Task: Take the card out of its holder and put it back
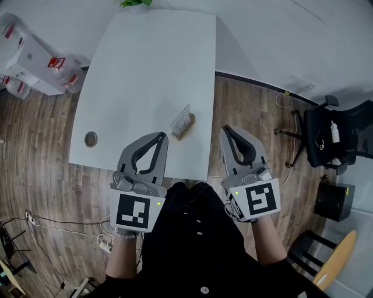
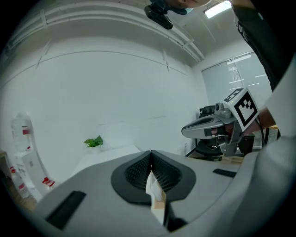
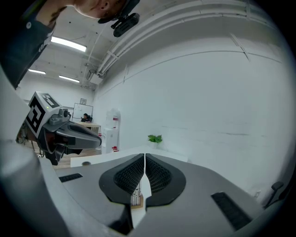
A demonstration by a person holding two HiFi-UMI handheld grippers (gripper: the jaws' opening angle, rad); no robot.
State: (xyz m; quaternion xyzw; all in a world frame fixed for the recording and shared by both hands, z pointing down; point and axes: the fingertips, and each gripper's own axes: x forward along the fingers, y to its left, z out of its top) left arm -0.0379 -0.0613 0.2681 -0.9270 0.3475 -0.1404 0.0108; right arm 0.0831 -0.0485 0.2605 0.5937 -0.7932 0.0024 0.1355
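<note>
No readable text, no brands, no numbers

Bright, even indoor light fills the room. Up and right of the fingers [image 2: 134,172] of the left gripper [image 2: 151,153], a ceiling strip light [image 2: 217,8] glares white. Two more glow up-left of the right gripper [image 3: 144,156]. The white table [image 1: 145,64] ahead of both pairs of fingers looks nearly washed out, its shadows faint. Both gripper views bow strongly and darken at the rim. The nearest jaw surfaces seem slightly soft.

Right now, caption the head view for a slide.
Left gripper and right gripper, both shut, poised near the card holder on the white table.
</note>
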